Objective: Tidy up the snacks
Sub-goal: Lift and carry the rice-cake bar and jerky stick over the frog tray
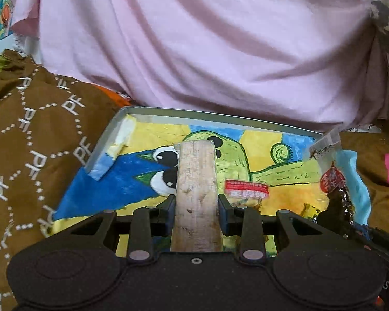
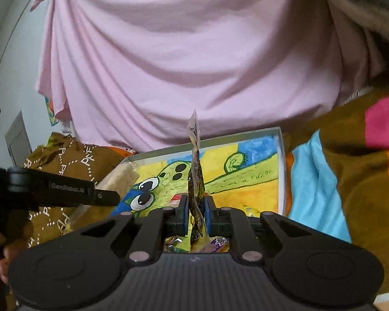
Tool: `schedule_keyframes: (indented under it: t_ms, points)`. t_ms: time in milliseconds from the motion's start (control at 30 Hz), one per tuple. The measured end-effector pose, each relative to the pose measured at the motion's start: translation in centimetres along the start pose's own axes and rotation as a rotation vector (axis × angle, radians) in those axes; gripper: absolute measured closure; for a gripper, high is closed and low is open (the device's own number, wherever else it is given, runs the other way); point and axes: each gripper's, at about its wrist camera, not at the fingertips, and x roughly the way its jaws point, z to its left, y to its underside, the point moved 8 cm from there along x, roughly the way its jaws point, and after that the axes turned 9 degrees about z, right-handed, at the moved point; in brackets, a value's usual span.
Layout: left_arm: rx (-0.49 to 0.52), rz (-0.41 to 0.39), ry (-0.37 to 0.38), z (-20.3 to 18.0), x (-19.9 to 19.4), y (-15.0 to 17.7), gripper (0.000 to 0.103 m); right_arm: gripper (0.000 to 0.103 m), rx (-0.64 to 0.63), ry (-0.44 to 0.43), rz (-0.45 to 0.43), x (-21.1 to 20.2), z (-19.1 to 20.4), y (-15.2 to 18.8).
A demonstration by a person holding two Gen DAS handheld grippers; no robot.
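Left gripper (image 1: 196,204) clamps beige snack bar (image 1: 196,181), long axis pointing forward over painted tray (image 1: 153,111). Right gripper (image 2: 196,211) pinches dark snack packet (image 2: 195,178) upright, edge-on. Tray rim ahead; pink cloth (image 1: 194,46) beyond.

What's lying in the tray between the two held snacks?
A small red-labelled packet lies on the tray floor between the beige bar and the dark twisted snack, clearest in the left wrist view.
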Motion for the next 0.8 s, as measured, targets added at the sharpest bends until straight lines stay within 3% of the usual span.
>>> schedule_keyframes:
  t_ms: [333, 800]
  points:
    - [-0.001, 0.021, -0.008, 0.2, 3.1, 0.7, 0.068, 0.089, 0.063, -0.07, 0.036, 3.5, -0.7, 0.2]
    - [0.007, 0.043, -0.023, 0.2, 4.3, 1.6, 0.068, 0.089, 0.081, -0.052, 0.079, 5.1, -1.1, 0.9]
